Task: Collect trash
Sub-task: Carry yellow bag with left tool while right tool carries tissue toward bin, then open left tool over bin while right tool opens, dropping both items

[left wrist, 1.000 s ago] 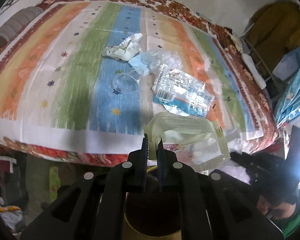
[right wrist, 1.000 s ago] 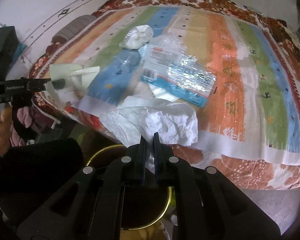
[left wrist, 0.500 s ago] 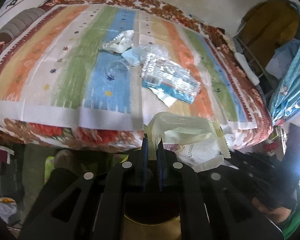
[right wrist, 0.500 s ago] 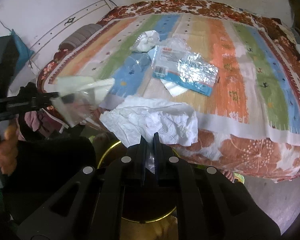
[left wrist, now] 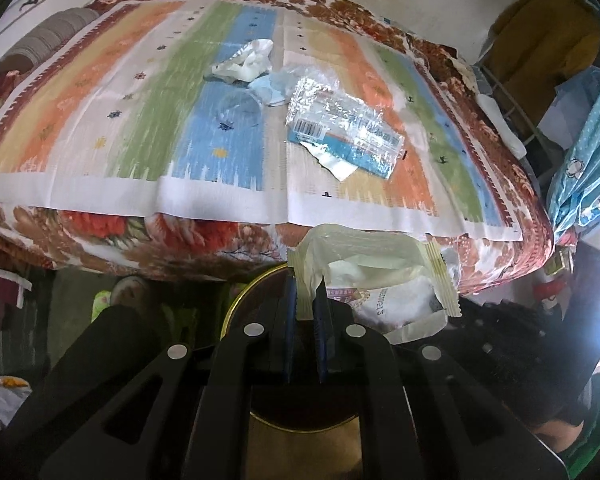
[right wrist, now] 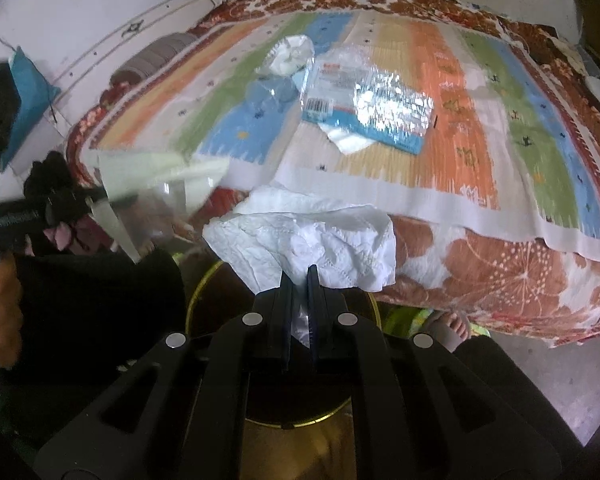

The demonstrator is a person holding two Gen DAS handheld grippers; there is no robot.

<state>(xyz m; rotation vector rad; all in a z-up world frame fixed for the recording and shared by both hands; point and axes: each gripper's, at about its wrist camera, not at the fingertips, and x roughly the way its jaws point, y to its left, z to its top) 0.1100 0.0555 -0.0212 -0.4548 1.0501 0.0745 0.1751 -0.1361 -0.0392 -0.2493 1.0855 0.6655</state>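
My left gripper [left wrist: 305, 280] is shut on a cream plastic snack wrapper [left wrist: 374, 276], held off the bed's front edge above a dark bin with a gold rim [left wrist: 236, 304]. In the right wrist view my right gripper [right wrist: 299, 274] is shut on a crumpled white tissue [right wrist: 312, 236], also over the gold-rimmed bin [right wrist: 198, 292]. The left gripper with its wrapper [right wrist: 156, 184] shows at the left of that view. On the striped bedspread lie a clear blue-and-white packet [left wrist: 346, 132], a crumpled white wrapper [left wrist: 246, 62] and a clear plastic cup [left wrist: 238, 106].
The bed [left wrist: 100, 120] with its floral blanket fills the far half of both views. A person's foot [right wrist: 450, 326] stands on the floor by the bin. A hand [right wrist: 0, 300] grips the left tool. Clothes and a blue curtain [left wrist: 584, 152] crowd the right side.
Both grippers have drawn back from the bed, each with its trash still held. The bed's edge now lies beyond the fingertips, and the bin shows beneath them.
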